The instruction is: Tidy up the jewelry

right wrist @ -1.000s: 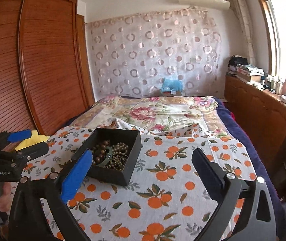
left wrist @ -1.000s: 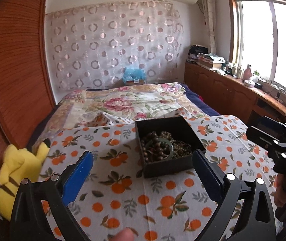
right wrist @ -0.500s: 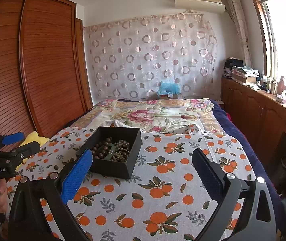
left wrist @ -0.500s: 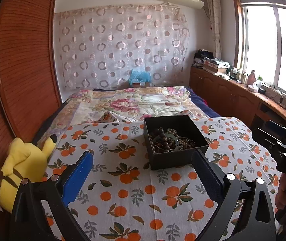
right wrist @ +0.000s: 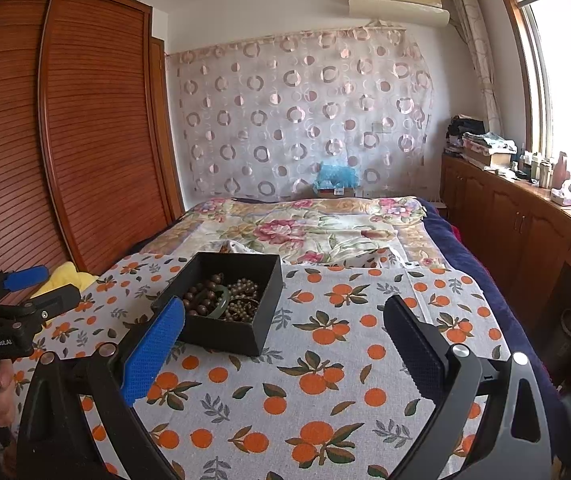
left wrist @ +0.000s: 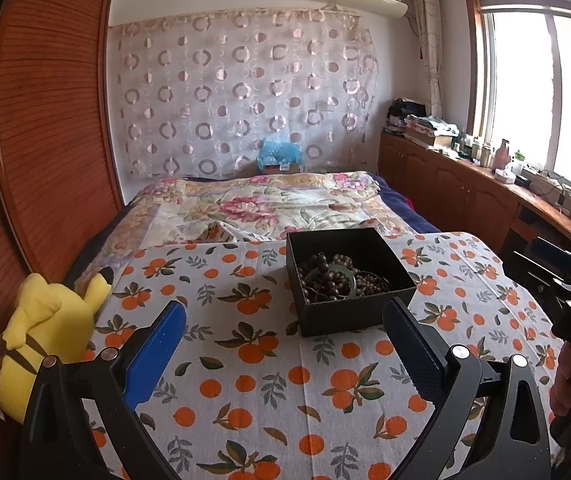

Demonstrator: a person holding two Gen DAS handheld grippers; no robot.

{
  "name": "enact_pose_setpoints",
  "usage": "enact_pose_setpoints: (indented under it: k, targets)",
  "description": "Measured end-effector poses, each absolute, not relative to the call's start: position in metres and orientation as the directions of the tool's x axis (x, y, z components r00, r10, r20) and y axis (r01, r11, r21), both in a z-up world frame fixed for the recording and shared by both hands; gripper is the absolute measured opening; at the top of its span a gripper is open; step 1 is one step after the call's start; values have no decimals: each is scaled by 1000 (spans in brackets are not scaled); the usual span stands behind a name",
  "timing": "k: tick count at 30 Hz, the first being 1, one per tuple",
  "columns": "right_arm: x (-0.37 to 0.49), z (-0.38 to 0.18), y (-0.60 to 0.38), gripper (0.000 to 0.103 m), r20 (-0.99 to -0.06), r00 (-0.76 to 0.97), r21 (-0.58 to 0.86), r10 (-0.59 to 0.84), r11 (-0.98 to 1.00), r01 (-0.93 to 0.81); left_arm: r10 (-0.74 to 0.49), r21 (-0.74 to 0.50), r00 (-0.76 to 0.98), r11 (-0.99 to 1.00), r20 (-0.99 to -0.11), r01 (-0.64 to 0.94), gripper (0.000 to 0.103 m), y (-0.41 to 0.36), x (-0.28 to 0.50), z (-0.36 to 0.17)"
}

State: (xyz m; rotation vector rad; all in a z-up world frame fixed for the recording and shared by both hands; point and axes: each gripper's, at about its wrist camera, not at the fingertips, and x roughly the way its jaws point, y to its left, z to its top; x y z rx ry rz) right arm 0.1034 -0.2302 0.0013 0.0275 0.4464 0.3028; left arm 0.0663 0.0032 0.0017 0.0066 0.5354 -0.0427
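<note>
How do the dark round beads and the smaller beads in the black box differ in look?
The dark beads are large, deep brown and lie on the left side of the black box; the small beads are much finer, paler olive-brown and lie on the right side. The dark beads show as single balls, while the small beads bunch into a dense heap. Both are strands lying loose in the box, with a green bangle between them.

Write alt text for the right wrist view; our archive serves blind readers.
An open black box of beaded jewelry sits on an orange-print cloth over a bed, ahead of the right gripper, whose fingers are spread empty.
</note>
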Motion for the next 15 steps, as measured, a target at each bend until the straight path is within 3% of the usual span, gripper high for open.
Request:
enact_pose_setpoints:
  k: [15]
  targets:
    - [102, 2, -231, 100, -418, 859, 94, 295, 955, -282, -39, 5, 870, 999, -492, 47, 95, -3, 59, 9]
